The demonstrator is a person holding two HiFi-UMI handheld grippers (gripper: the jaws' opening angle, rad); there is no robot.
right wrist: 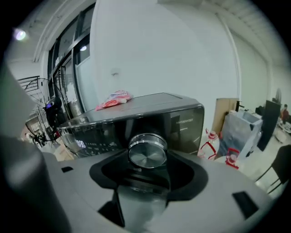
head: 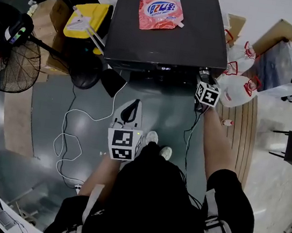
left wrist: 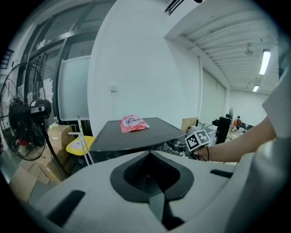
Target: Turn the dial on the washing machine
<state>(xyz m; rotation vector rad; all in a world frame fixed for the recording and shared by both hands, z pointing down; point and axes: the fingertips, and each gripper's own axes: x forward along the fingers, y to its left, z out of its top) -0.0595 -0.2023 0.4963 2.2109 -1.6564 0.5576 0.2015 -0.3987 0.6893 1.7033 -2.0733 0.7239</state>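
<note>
My right gripper (right wrist: 144, 179) is at the front of the washing machine (head: 163, 40), towards its right-hand end. Its jaws stand apart with the silver dial (right wrist: 147, 153) framed squarely between them; I cannot see the pads pressing the rim, so I judge the grip as not yet made.

To do this well, I should first ease in so the pads reach past the dial's front edge; then close evenly on opposite sides of the rim; then roll my wrist about the dial's own axis, not sweep sideways, because a polished metal rim looks likely to slip under a skewed or shallow pinch. Keeping the round face centred in the right gripper view is my best check on alignment; if it drifts off centre, I should stop and re-seat.

My left gripper (left wrist: 152, 175) has its jaws together on nothing; it hangs low, well back from the washing machine, and should keep clear. A pink pouch (head: 160, 8) lies on the washing machine's lid, far from the dial; it needs no attention.
</note>
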